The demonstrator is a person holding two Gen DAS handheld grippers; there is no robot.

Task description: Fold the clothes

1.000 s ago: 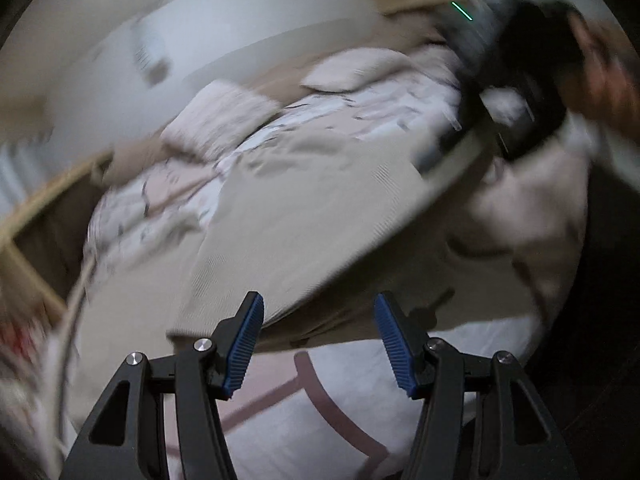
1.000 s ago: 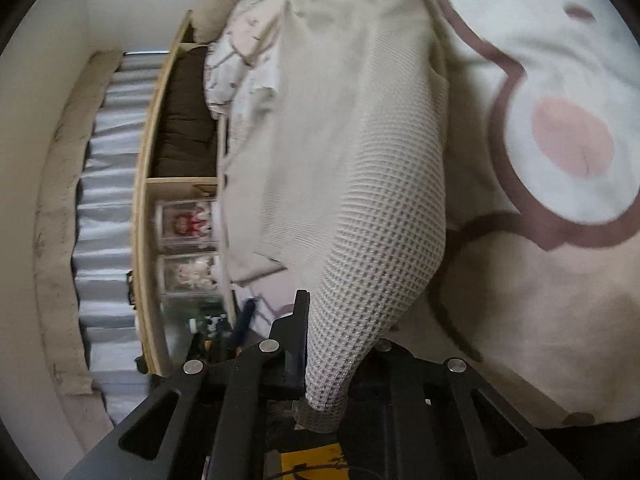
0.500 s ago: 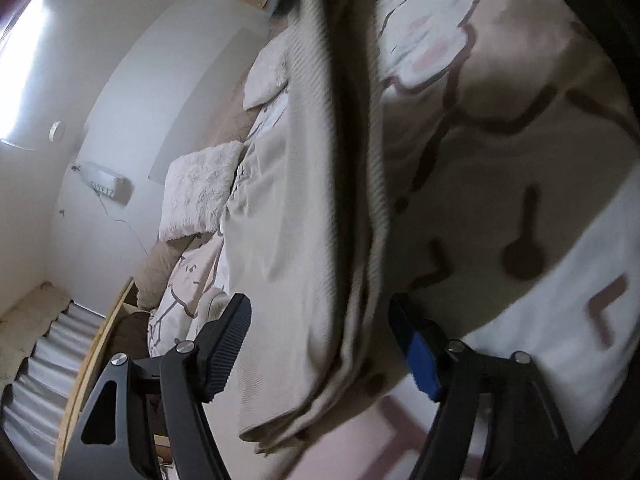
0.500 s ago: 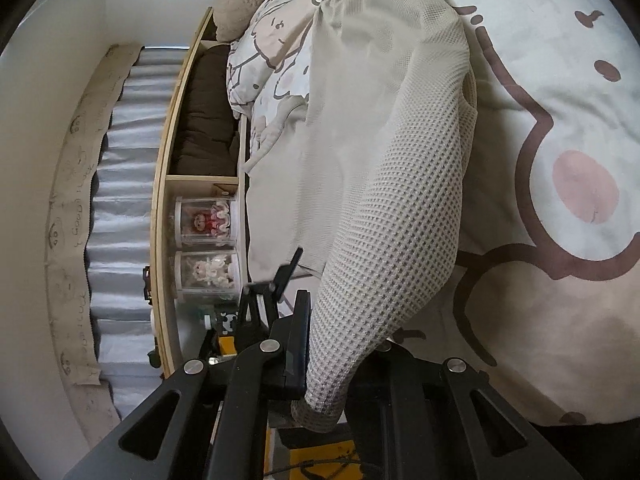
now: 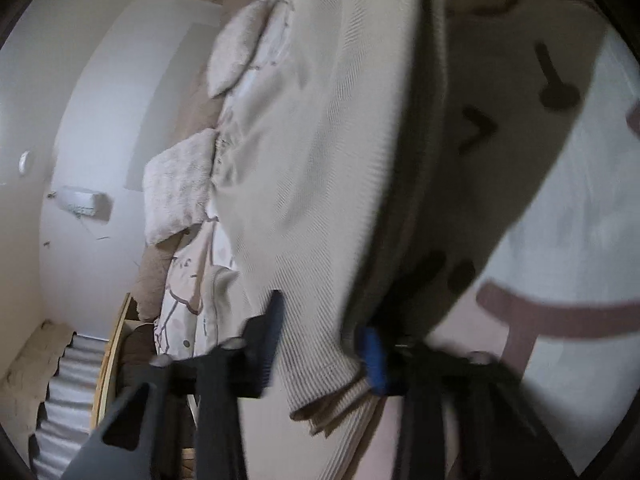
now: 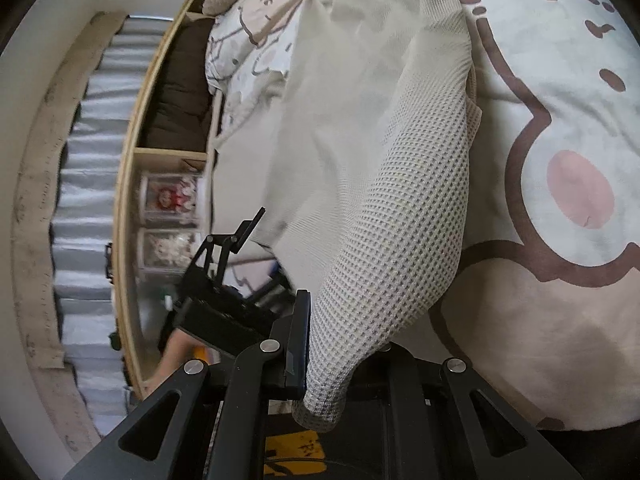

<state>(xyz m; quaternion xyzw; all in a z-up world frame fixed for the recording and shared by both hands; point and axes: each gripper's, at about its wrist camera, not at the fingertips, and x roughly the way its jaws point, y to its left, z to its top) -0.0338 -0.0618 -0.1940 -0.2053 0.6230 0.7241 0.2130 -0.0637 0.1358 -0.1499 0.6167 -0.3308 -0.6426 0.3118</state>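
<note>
Your right gripper (image 6: 340,364) is clamped on one end of the beige waffle-knit garment (image 6: 384,184). Its long axis runs away from you up the cartoon-print blanket (image 6: 560,92) toward the fluffy pillows (image 5: 180,188). Your left gripper (image 5: 324,344) is closing, the garment's ribbed hem (image 5: 332,384) between its jaws.

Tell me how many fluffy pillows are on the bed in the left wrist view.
2: one fluffy pillow at the top of the view, a second fluffy pillow lower, nearer the wall unit. The lifted beige garment may hide more.
</note>
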